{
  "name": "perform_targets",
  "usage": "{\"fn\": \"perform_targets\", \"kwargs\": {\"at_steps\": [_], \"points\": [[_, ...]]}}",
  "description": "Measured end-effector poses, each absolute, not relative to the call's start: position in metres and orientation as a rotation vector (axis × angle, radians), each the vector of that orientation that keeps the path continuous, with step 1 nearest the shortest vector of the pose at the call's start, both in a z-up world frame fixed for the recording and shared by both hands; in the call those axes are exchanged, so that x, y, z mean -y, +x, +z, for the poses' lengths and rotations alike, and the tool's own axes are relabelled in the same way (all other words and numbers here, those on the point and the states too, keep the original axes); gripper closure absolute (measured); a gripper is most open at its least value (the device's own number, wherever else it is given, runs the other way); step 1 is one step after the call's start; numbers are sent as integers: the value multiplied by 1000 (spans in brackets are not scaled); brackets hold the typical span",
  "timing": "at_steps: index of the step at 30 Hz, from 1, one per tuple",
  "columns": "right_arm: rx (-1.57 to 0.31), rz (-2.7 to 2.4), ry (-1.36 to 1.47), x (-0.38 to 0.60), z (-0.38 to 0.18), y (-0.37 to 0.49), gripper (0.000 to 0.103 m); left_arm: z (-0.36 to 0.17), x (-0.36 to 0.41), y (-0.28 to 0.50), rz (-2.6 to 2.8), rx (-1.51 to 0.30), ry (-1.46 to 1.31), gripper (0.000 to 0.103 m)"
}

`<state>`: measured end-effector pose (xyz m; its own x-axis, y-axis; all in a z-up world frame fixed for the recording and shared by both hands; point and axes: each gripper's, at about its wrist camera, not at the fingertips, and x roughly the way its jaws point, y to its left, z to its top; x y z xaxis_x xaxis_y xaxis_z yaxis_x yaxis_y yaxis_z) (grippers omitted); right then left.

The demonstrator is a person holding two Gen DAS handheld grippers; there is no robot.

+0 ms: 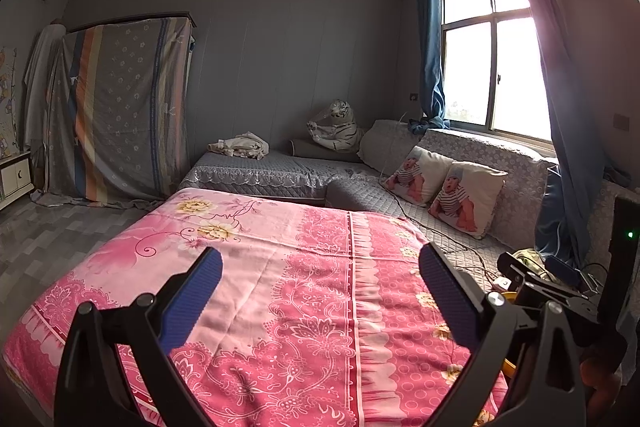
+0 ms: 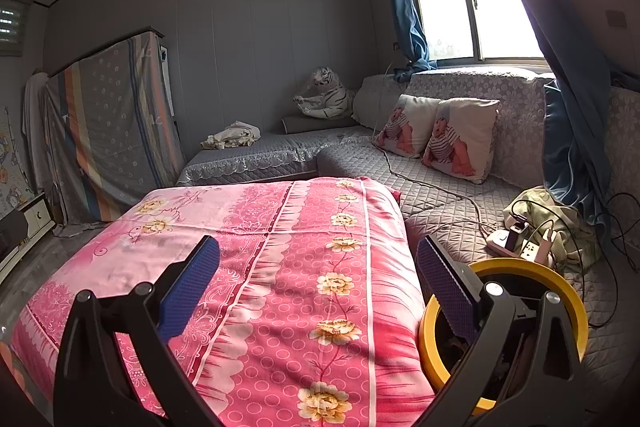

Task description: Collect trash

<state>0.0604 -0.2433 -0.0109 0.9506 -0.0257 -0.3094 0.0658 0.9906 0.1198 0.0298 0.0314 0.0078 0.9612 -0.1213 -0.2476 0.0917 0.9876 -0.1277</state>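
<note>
Both tools gape empty above the pink quilt (image 1: 280,287): left hand-held gripper (image 1: 320,279), right hand-held gripper (image 2: 318,273). No trash shows on the quilt; the yellow-rimmed bin (image 2: 560,287) sits beside the right one. Reaching past it risks snagging the cables and power strip (image 2: 516,245) on the sofa (image 2: 440,195).

The left tongs (image 1: 320,281) are spread wide, nothing between their blue pads. The right tongs (image 2: 319,277) gape equally wide, empty too.
</note>
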Motion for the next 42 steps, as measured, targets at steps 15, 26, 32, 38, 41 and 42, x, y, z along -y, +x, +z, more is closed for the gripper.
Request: {"fn": "perform_targets", "kwargs": {"at_steps": [15,26,32,38,41,42], "points": [[-327,-50,139,245,-17,63,8,6,-31,34,-124,-270,-117,8],[-338,-52,146,246,-20,65,8,4,-32,36,-126,-265,-125,8],[-338,-53,145,246,-21,65,8,5,-32,35,-122,-264,-130,8],[-340,-52,146,246,-20,65,8,4,-32,37,-126,-272,-130,8],[-340,-52,146,246,-20,65,8,4,-32,37,-126,-271,-129,8],[-340,-52,147,246,-20,65,8,4,-32,37,-125,-272,-128,8]]}}
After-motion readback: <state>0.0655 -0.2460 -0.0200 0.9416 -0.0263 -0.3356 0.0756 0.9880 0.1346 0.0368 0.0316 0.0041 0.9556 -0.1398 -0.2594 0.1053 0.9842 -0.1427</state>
